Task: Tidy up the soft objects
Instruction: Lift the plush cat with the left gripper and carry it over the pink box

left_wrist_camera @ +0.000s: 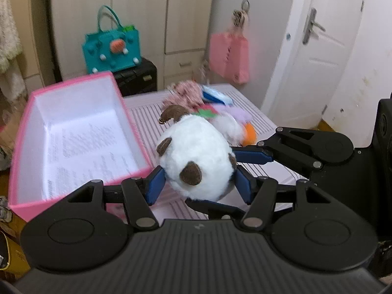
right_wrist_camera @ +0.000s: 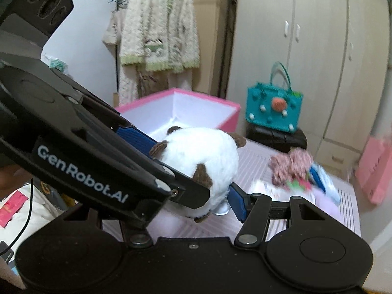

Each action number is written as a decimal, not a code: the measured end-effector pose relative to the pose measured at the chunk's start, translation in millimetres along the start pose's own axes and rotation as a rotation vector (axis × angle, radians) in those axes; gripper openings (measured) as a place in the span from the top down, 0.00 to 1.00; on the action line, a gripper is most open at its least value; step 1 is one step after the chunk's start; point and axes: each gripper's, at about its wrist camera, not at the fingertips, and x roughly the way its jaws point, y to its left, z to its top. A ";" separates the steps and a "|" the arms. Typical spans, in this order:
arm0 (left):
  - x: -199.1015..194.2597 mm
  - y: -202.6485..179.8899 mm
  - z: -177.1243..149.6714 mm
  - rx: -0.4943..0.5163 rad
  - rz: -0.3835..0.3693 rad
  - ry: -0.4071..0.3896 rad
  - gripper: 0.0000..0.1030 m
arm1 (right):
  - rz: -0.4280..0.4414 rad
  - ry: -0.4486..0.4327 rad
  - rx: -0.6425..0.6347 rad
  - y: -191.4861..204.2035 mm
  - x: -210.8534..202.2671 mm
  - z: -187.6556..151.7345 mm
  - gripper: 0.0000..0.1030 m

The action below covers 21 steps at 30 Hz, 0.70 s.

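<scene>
The white plush toy (left_wrist_camera: 196, 156) is being clamped by both the left hand-held gripper (left_wrist_camera: 198, 183) and the right hand-held gripper (left_wrist_camera: 245, 178). The open pink box (left_wrist_camera: 137, 132) is lying at ten o'clock, beyond.

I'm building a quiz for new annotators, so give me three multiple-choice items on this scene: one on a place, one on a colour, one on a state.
1. Where does the teal felt handbag stand?
A. inside the box
B. on a black case by the cupboard
C. on the door handle

2. What colour is the outside of the open rectangular cardboard box?
A. pink
B. yellow
C. grey

3. What state is the round white plush toy with brown patches in?
A. lying in the box
B. hanging from a hook
C. clamped by both grippers

Key: 1 B, it sits atop the black case. 2 A, its outer walls are pink. 3 C, left gripper and right gripper both press their blue pads into it.
</scene>
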 end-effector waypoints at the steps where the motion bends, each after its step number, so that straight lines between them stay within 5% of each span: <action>1: -3.1 2.5 2.0 0.003 0.009 -0.008 0.42 | 0.004 -0.011 -0.013 2.6 1.1 6.2 0.37; 12: -26.0 65.7 33.4 -0.104 0.057 -0.109 0.41 | 0.074 -0.118 -0.039 8.6 31.0 64.5 0.37; 21: 16.9 136.9 41.9 -0.254 0.152 -0.029 0.42 | 0.274 0.017 0.004 -2.7 119.5 98.4 0.38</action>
